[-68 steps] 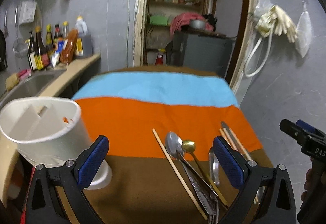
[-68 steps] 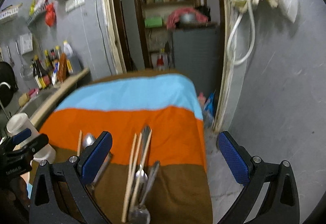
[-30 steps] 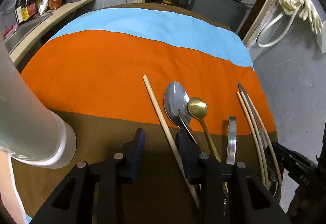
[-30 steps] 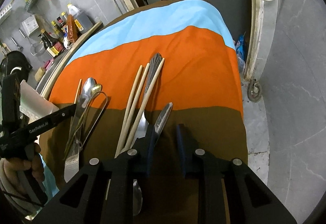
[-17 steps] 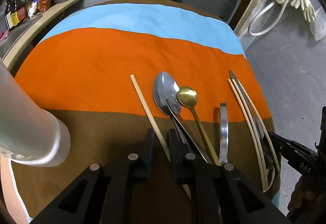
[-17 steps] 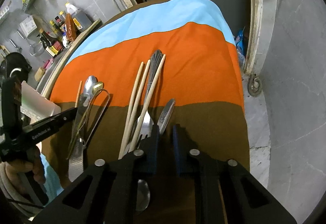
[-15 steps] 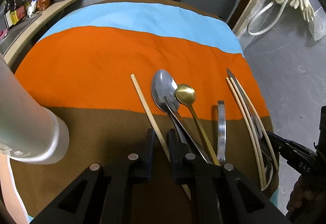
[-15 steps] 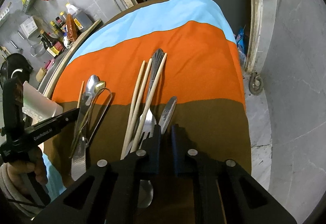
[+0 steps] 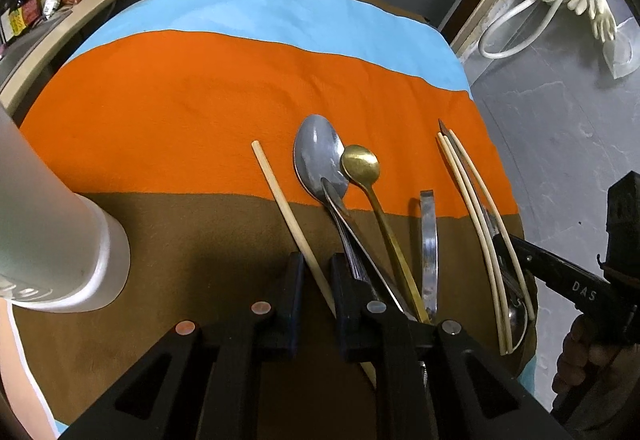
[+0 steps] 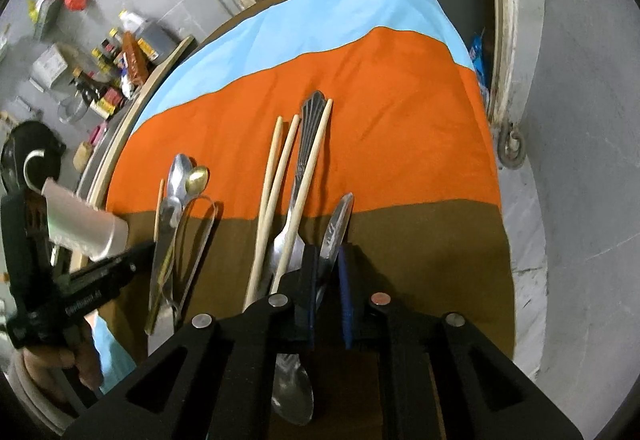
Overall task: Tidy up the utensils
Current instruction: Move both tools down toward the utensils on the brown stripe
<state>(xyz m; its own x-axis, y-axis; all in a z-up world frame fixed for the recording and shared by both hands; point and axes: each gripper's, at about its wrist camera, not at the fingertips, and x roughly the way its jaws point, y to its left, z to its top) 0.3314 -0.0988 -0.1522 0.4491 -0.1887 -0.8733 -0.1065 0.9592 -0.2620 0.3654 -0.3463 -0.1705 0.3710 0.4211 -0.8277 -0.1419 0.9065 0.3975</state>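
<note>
Utensils lie on the striped cloth (image 9: 224,88). Left tool (image 9: 316,280), nearly closed, pinches a chopstick (image 9: 288,208); right tool (image 10: 326,272), nearly closed, clamps a knife (image 10: 334,228). Each should lift straight, level, then drop into the holder (image 9: 48,232) at left.

My left gripper (image 9: 316,282): matte black frame, triangular cut-outs, copper and silver round screw heads, dark blue pads. My right gripper (image 10: 326,290): same black build, brighter blue pad at 3 o'clock. White lettering marks each gripper's side.
</note>
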